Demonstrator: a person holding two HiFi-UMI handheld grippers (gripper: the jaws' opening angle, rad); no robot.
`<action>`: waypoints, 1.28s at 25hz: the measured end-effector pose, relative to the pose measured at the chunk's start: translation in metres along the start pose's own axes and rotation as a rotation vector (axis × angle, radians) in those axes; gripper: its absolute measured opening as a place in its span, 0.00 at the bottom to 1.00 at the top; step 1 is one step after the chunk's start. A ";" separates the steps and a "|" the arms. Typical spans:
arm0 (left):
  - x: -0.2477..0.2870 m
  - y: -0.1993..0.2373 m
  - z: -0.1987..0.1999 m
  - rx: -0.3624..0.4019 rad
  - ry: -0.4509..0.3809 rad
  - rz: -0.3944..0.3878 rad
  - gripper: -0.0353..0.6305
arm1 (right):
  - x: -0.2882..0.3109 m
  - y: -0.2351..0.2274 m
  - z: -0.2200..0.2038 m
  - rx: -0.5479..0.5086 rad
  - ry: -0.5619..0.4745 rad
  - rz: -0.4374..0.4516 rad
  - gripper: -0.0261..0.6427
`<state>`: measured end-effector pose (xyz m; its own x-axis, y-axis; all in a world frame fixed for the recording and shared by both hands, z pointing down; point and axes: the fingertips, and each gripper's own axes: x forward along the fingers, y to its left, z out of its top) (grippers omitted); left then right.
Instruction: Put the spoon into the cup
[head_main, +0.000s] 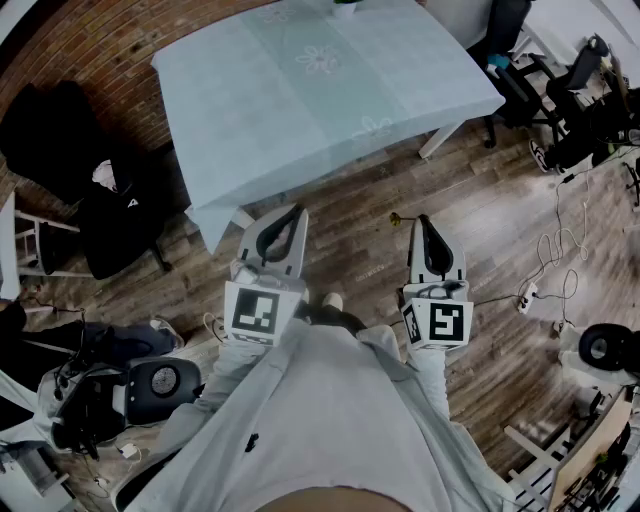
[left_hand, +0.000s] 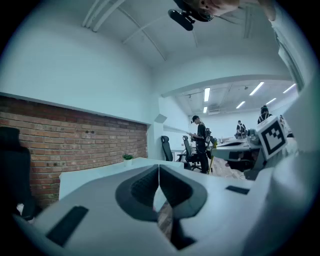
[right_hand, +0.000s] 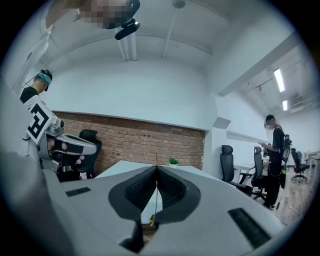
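Right gripper (head_main: 424, 221) pinches the thin spoon (right_hand: 152, 219) edgewise, seemingly for carrying, left gripper (head_main: 292, 214) closed and empty alongside, surface (head_main: 300, 100) just ahead, cup not spotted.

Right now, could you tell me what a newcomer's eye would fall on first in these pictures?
The two grippers held out over the wood floor: the left gripper shut and empty, the right gripper shut on what looks like a thin golden spoon. Ahead stands a table under a pale cloth, a small potted plant at its far edge.
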<state>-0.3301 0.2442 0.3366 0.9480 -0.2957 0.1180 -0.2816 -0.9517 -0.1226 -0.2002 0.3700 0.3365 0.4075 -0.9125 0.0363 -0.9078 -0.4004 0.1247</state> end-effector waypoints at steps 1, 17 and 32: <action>0.001 -0.002 -0.001 -0.008 0.001 0.006 0.08 | 0.000 -0.001 -0.001 0.003 -0.005 -0.001 0.07; 0.041 -0.005 -0.011 -0.002 0.044 0.079 0.08 | 0.025 -0.048 -0.025 0.062 0.013 0.035 0.07; 0.203 0.106 0.006 -0.014 0.021 0.059 0.08 | 0.203 -0.101 -0.014 0.051 0.016 0.009 0.07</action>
<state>-0.1665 0.0841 0.3418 0.9266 -0.3524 0.1315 -0.3386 -0.9337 -0.1162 -0.0239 0.2261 0.3449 0.4007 -0.9147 0.0534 -0.9150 -0.3965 0.0738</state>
